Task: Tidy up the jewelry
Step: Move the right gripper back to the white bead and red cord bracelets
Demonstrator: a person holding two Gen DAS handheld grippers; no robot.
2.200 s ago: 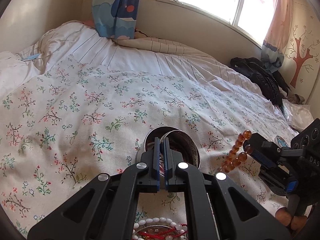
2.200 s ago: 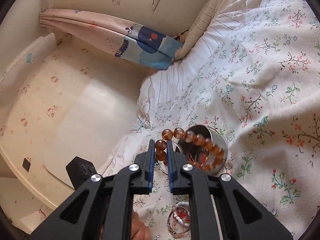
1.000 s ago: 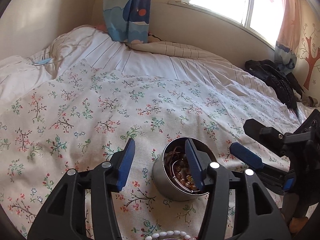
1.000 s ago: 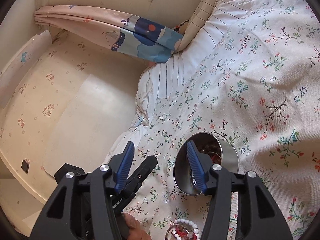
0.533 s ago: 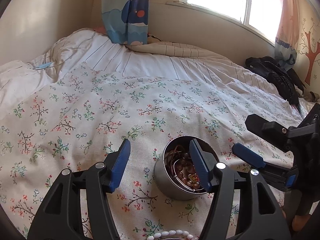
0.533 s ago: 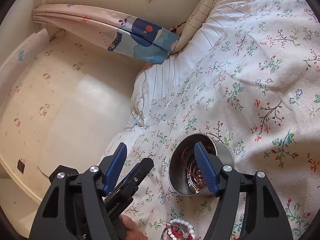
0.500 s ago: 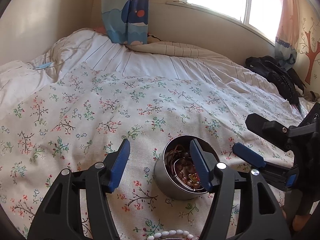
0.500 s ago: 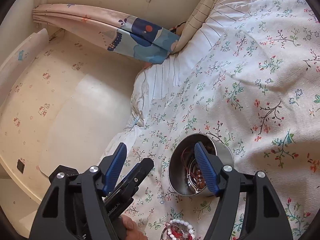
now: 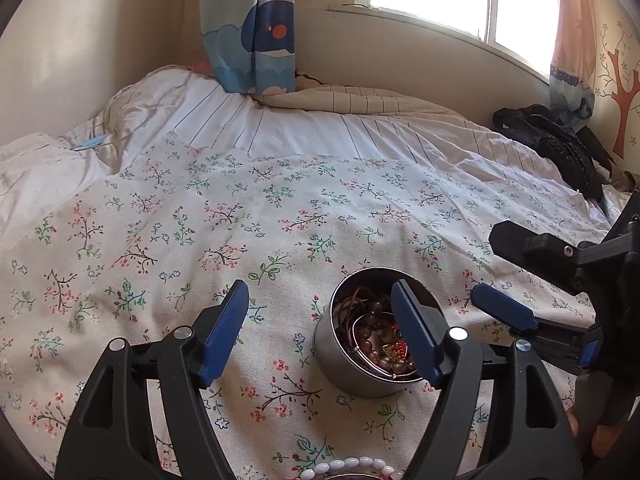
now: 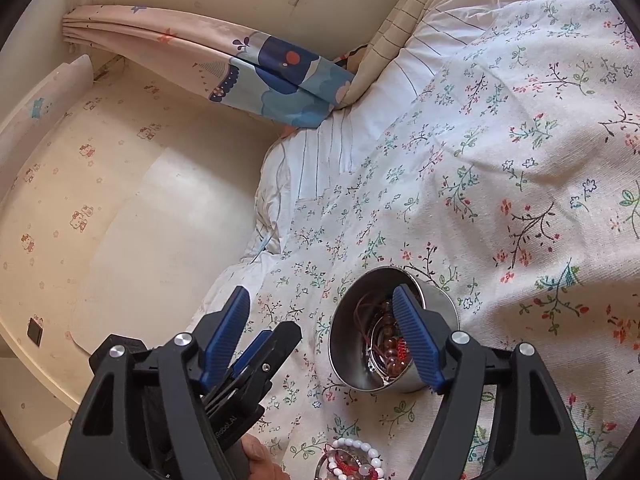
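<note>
On the floral bedspread (image 9: pixel 280 216), round metal tin (image 9: pixel 352 376) heaped with brown beads (image 10: pixel 394 356), both grippers' fingers (image 9: pixel 224 332) wide.

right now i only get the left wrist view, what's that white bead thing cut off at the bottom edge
observer: a white bead bracelet, a whole loop on the floral sheet, with red beads and cord inside it.
operator: anything close beside it
observer: the left hand holding the left gripper is next to it, not touching.
operator: right gripper lined up on it
observer: no, the right gripper is open, empty and aimed past the bracelet, one finger across the mouth of the tin.
</note>
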